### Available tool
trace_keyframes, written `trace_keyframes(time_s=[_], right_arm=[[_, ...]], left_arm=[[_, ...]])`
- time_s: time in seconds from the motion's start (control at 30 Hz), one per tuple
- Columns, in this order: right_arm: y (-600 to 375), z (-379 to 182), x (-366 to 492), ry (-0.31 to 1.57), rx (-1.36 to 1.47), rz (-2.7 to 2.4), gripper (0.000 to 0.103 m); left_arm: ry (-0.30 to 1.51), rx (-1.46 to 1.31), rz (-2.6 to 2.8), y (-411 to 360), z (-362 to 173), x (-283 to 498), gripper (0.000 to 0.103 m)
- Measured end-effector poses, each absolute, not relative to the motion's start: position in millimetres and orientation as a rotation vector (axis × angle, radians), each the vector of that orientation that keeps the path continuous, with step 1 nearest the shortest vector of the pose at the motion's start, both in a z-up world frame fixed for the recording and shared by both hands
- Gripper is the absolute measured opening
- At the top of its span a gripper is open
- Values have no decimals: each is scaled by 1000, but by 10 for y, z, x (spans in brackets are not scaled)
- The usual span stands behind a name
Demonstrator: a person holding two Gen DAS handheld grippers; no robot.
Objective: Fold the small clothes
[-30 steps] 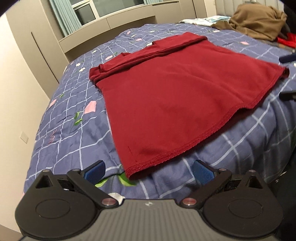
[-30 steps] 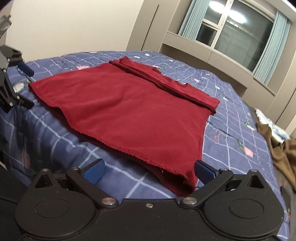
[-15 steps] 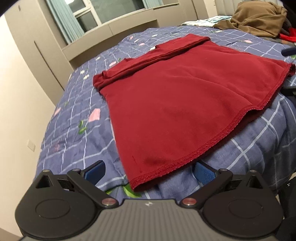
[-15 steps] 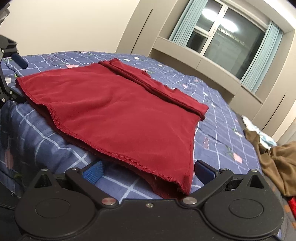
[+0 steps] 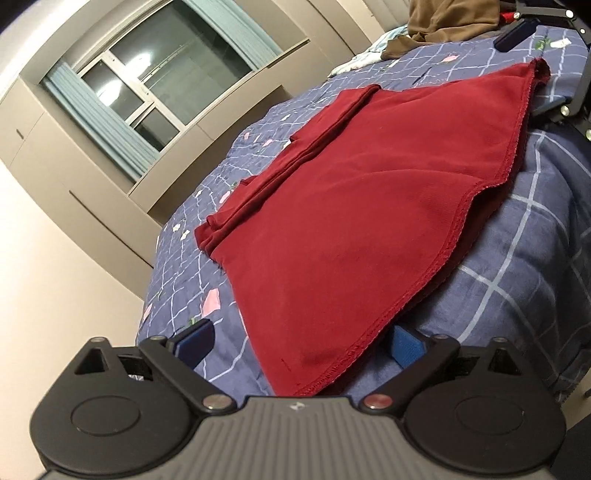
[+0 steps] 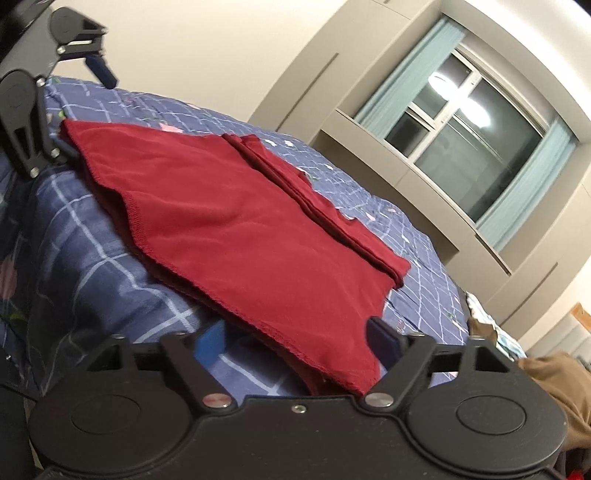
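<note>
Red garment (image 5: 354, 229) lies flat on the bed (image 5: 517, 266), hem hanging slightly over the near edge, folded sleeves and top bunched along the far side.

Step in hand: taking hold of the two near hem corners, one per gripper.

Left gripper (image 5: 299, 343): fingers have just been closing a little, though they are spread wide; the near left hem corner sits between them, one pad above the fabric and one at its underside, no pinch visible.

Right gripper (image 6: 295, 341): fingers have just been closing more markedly; the near right hem corner lies between them, not yet clamped as far as I can judge.

Next move, judged: close both pairs fully on the hem, catching both layers, then lift together and carry the hem toward the far side.

Brown clothes (image 5: 443, 18) lie far right, well apart.
</note>
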State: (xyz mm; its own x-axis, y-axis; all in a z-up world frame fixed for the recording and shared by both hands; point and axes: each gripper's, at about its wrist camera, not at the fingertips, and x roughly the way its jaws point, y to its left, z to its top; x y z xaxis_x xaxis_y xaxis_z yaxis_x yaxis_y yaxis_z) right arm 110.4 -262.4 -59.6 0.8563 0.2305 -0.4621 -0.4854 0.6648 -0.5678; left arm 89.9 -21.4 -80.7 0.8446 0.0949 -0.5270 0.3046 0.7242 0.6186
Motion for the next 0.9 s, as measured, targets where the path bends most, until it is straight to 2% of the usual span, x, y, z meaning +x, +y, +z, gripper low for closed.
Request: trace_keyframes(time_s=[0.17, 0.23, 0.33, 0.43, 0.5, 0.6, 0.83, 0.9], right_arm=[[-2603, -644, 1057, 388, -741, 452, 44], [-2598, -648, 1054, 399, -729, 456, 36], [-2604, -633, 1098, 418, -700, 438, 17], [-2647, -574, 1157, 431, -647, 438, 14], [-2649, -538, 1171, 431, -631, 439, 13], [-2647, -503, 1165, 424, -612, 435, 12], [-2656, -474, 1180, 432, -582, 430, 12], [-2657, -472, 1184, 433, -580, 430, 12]], left_arm=[[560, 805, -138, -193, -849, 857, 94], [561, 808, -145, -175, -856, 837, 92], [563, 816, -171, -159, -859, 827, 85], [565, 830, -205, -170, -865, 815, 74], [572, 831, -230, -169, -869, 812, 62], [576, 835, -260, -180, -881, 789, 52], [571, 864, -281, -188, -925, 791, 51], [579, 866, -297, -190, -924, 794, 40]])
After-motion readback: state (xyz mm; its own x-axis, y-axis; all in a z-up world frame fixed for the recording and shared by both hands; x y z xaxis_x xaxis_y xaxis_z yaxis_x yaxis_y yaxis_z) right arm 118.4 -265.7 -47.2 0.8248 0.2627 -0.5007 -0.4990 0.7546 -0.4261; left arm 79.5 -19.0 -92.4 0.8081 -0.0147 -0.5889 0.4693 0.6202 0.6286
